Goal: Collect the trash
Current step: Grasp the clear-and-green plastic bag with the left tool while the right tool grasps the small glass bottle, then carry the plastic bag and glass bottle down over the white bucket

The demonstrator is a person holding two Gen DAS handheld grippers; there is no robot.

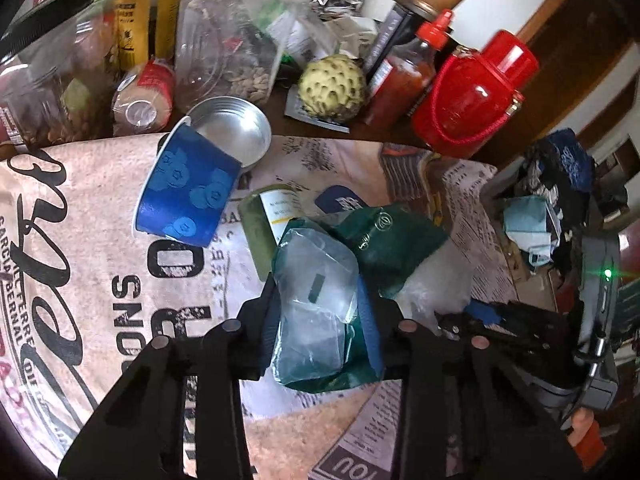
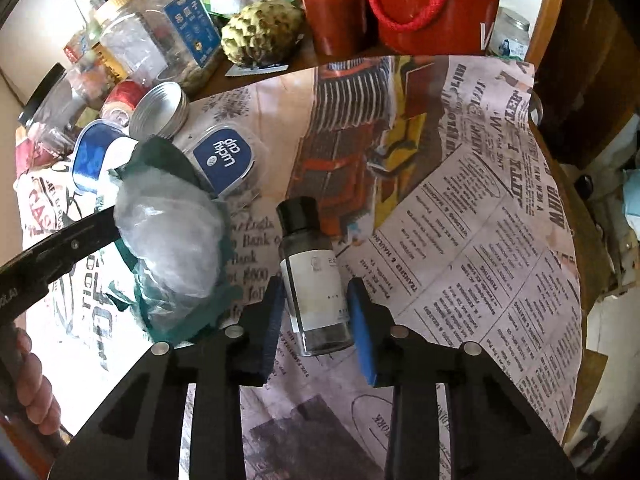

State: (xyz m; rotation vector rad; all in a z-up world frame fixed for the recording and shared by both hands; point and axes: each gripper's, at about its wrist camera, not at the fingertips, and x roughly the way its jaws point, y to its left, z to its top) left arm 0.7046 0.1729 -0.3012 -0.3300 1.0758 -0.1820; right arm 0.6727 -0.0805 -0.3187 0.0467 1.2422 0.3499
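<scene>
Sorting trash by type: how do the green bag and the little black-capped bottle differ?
The green bag is soft, crumpled plastic with a clear window; the black-capped bottle is rigid, clear and white-labelled. The bag sits between the left gripper pads, the bottle between the right gripper pads. Both lie over the newsprint cloth.

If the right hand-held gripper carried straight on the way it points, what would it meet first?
The small clear glass bottle with a black cap, already between the right hand-held gripper's blue pads; beyond it probably only the newspaper-print tablecloth.
</scene>
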